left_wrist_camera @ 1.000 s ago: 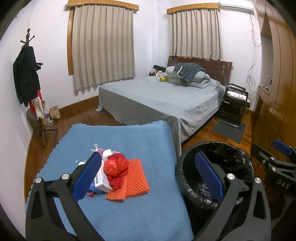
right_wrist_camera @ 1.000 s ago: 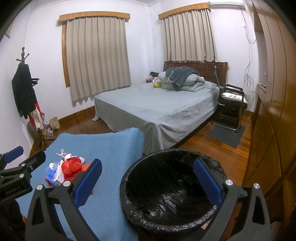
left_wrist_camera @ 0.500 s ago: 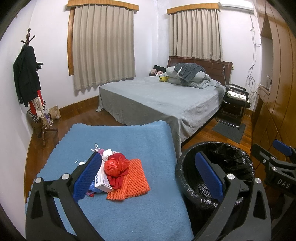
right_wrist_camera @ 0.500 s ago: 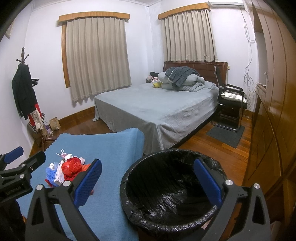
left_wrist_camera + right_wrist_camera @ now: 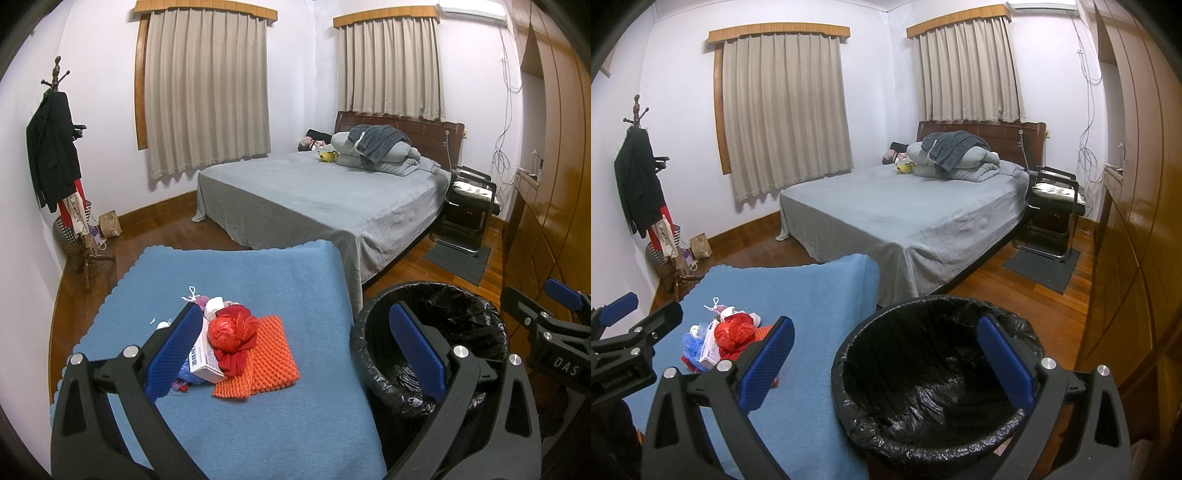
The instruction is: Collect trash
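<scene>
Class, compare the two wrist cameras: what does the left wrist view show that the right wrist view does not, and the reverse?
Only the left wrist view shows the whole orange mesh pad under the trash pile, and the right gripper at its edge. Only the right wrist view shows the bottom of the black-lined bin, and the left gripper. Both share the blue-covered table, pile, bin and bed.

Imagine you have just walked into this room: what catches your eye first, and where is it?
A bright heap of rubbish, topped by a crumpled red plastic bag on an orange dimpled foam mat, sits on the blue cloth-covered table. Right of the table stands a round bin lined with a black plastic bag, apparently empty. Behind them, a large bed under a grey sheet fills the room.
</scene>
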### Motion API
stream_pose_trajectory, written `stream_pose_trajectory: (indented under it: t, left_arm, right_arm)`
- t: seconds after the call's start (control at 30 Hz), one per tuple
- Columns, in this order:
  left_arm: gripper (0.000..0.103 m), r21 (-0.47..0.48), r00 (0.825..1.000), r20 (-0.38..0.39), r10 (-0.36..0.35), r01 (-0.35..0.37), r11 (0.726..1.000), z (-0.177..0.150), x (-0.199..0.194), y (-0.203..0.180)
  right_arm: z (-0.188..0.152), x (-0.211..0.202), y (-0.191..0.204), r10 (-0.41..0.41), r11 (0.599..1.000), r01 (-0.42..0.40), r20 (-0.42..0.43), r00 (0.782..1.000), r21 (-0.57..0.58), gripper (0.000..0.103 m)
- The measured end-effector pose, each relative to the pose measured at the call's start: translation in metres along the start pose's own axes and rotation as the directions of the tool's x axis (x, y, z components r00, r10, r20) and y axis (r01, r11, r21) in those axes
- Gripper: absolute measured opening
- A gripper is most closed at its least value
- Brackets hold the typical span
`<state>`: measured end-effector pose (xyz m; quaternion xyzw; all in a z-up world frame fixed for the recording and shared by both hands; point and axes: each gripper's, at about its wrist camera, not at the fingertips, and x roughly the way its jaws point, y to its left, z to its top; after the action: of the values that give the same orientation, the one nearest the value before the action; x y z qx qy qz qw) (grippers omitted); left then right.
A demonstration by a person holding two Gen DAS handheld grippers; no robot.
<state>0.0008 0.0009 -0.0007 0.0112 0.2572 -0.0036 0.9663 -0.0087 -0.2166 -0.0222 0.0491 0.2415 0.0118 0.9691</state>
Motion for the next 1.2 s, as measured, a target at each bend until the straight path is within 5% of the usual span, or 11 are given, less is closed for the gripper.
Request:
stream_pose_trajectory:
  t: [0.87, 1.2]
  left_arm:
    - [0.098, 0.0, 1.0, -0.003, 0.001, -0.001, 1.0, 0.0, 0.0, 0.0]
    - [0.098, -0.018, 1.0, -0.011, 0.018, -0.018, 1.0, -0.017, 0.025, 0.03]
  right_arm:
    - [0.003, 0.005, -0.001, 0.003, 1.0, -0.003, -0.002, 1.0, 0.0, 0.097]
    - [-0.003, 0.031, 0.019, 0.028, 1.0, -0.028, -0.018, 0.999, -0.015, 0.097]
